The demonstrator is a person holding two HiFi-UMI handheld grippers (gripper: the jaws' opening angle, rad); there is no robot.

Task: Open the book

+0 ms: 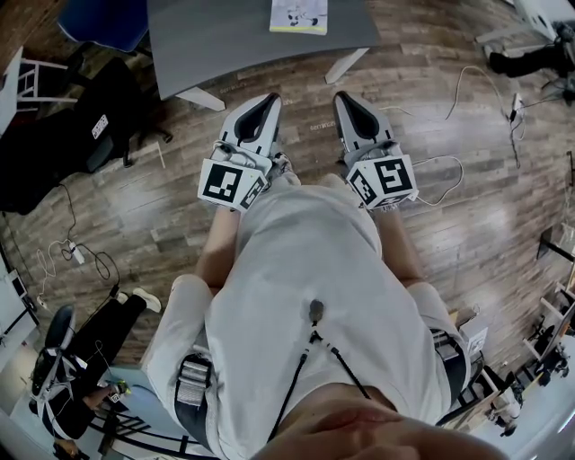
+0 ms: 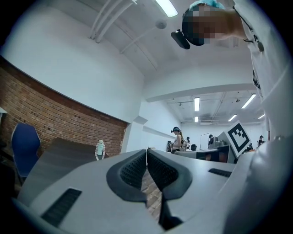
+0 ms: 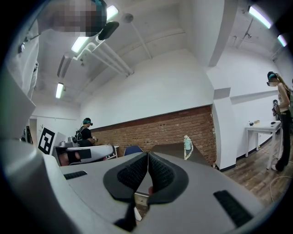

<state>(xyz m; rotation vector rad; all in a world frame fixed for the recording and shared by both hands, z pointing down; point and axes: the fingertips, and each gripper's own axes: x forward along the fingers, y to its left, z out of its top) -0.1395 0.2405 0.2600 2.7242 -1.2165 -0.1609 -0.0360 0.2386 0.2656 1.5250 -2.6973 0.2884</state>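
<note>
The book (image 1: 299, 16) has a pale cover and lies closed at the far edge of the grey table (image 1: 225, 45). It shows small in the left gripper view (image 2: 100, 149) and in the right gripper view (image 3: 187, 145). I hold both grippers side by side in front of my chest, pointing level toward the table and well short of it. The left gripper (image 1: 268, 101) is shut with nothing in it, its pads (image 2: 137, 169) meeting at the tip. The right gripper (image 1: 346, 99) is likewise shut and empty, with its pads (image 3: 160, 171) touching.
A blue chair (image 1: 99, 20) stands left of the table, with black bags (image 1: 81, 126) beside it. Cables (image 1: 81, 256) trail over the wooden floor on both sides. Other people stand in the room (image 3: 85, 132), and one is by a white table (image 3: 261, 128).
</note>
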